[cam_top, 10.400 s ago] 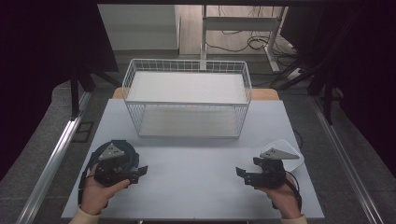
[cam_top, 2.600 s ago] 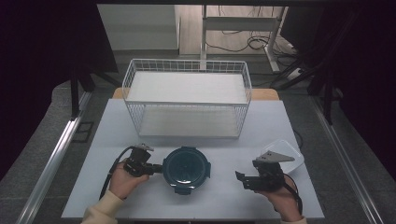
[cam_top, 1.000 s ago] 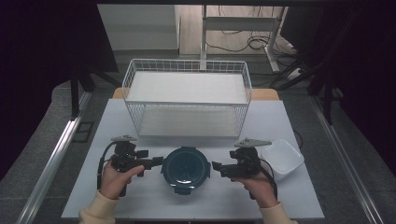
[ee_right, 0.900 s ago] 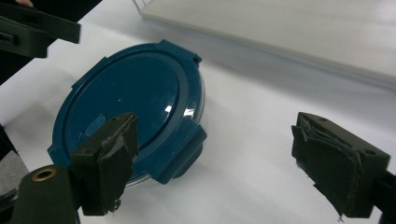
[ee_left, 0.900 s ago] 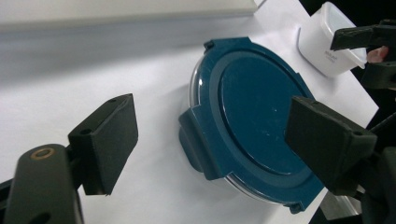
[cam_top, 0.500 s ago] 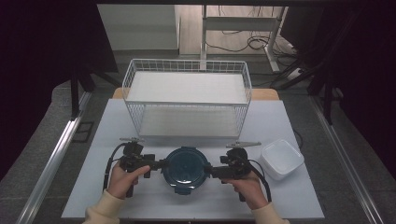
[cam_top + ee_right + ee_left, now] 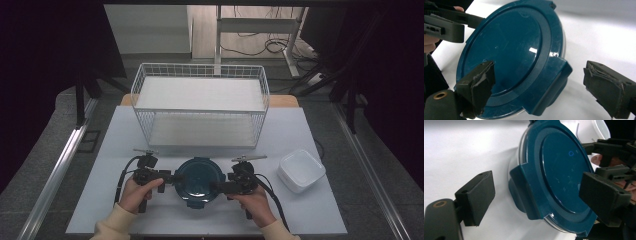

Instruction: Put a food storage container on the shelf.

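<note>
Round container with dark teal lid [image 7: 199,178] sits on the white table [image 7: 300,210], near the front edge, between the two grippers and in front of the wire basket [image 7: 200,111]. Lid has clip tabs; one tab [image 7: 520,192] faces the left gripper, the opposite tab [image 7: 554,82] faces the right one. A clear rim shows under the lid edge.

Left gripper [image 7: 167,176] — jaws apart, straddling its tab, pads not touching. Right gripper [image 7: 216,187] — jaws have just been opening, now wide apart with the tab between them, nothing clamped.

Judged step: take hold of the two side clips to unlatch or lift the lid. To do it well, centre each tab between the pads before closing, close both sides evenly, and keep the container flat on the table so it does not skid or tip toward one hand.

White square tub [image 7: 301,170] stands well apart to the right — not involved.
</note>
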`<state>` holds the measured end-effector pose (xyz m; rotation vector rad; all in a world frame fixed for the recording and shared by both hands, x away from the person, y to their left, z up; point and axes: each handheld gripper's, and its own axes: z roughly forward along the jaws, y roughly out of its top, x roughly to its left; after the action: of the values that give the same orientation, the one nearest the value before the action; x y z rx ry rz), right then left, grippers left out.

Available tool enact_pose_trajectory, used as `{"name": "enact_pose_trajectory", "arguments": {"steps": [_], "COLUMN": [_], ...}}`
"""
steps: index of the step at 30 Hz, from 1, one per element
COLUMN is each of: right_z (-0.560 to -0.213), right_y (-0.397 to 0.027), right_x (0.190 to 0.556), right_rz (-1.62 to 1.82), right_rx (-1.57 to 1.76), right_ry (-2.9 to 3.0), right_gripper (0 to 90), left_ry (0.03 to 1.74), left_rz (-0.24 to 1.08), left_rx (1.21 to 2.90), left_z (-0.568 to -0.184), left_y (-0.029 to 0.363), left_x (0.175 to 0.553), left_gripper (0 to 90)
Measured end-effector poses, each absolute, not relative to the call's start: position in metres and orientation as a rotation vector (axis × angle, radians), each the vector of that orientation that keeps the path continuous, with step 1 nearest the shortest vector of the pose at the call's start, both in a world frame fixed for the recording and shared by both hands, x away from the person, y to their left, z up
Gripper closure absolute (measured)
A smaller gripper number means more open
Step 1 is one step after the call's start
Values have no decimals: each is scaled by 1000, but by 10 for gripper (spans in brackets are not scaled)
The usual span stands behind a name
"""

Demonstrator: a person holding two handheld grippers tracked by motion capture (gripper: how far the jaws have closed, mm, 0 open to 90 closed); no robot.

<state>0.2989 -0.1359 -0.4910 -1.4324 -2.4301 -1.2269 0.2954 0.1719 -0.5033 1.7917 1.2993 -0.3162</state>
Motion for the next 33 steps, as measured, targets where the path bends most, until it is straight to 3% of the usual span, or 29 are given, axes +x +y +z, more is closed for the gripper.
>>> {"name": "enact_pose_trajectory", "arguments": {"steps": [14, 19, 28, 33], "right_z": [-507, -510, -509, -508], "right_y": [-127, -128, -138, -141], "right_x": [301, 302, 305, 306], "right_rz": [-1205, -1200, -1221, -1230], "right_rx": [-1470, -1480, -1520, -1523], "right_ry": [-2211, -2173, -2090, -2066], "right_gripper": [116, 118, 246, 273], "left_ry": [1290, 1318, 1369, 1389], "left_rz": [-403, -502, -480, -478], "left_rx": [1827, 1759, 1704, 1674], "left_z": [-513, -521, -519, -518], "left_y": [159, 160, 162, 165], "left_x": [297, 299, 297, 293], "left_gripper": [206, 210, 270, 306]}}
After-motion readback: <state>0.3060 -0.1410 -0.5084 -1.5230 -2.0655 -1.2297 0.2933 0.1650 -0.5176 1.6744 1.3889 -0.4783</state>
